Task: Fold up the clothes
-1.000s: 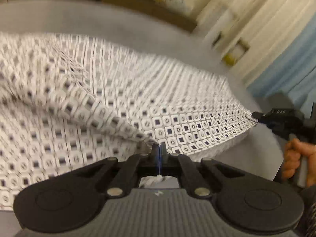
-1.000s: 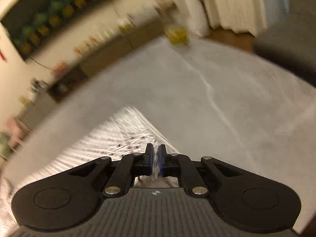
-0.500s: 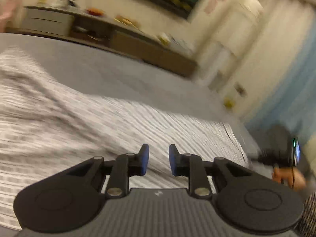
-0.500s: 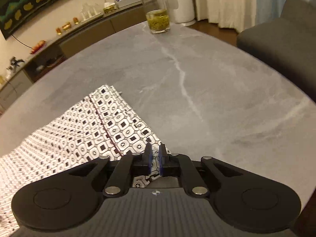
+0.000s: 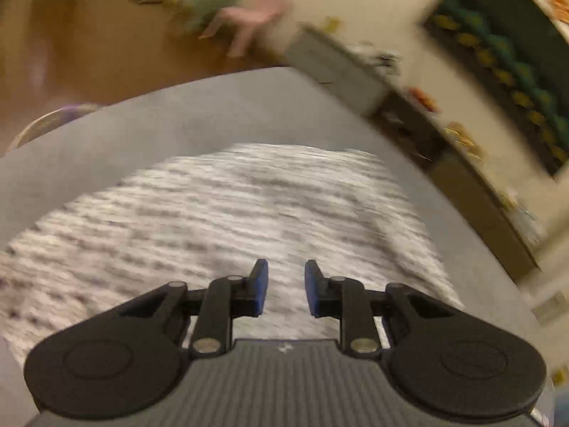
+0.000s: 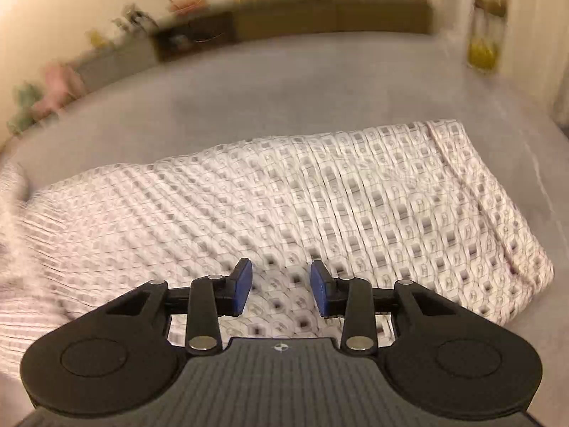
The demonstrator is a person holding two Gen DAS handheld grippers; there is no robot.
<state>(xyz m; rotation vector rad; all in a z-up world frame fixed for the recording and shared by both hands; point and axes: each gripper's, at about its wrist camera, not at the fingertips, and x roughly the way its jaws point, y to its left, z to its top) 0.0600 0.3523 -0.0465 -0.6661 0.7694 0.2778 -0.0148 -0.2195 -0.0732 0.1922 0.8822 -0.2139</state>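
Note:
A white garment with a black geometric print (image 6: 338, 192) lies spread on the grey marble table (image 6: 284, 82). It also shows, blurred, in the left wrist view (image 5: 231, 206). My left gripper (image 5: 285, 286) is open and empty, just above the cloth. My right gripper (image 6: 281, 286) is open and empty, over the cloth's near part. The cloth's right edge is folded, near the table's right side.
A glass jar with yellow-green contents (image 6: 482, 46) stands at the table's far right. A low sideboard with small items (image 6: 320, 17) runs along the wall behind. A pink stool (image 5: 249, 21) stands on the wooden floor beyond the table.
Both grippers let go of the cloth: the left opened half a second ago, the right just now. The cloth now lies flat. Both cameras have swung to the left.

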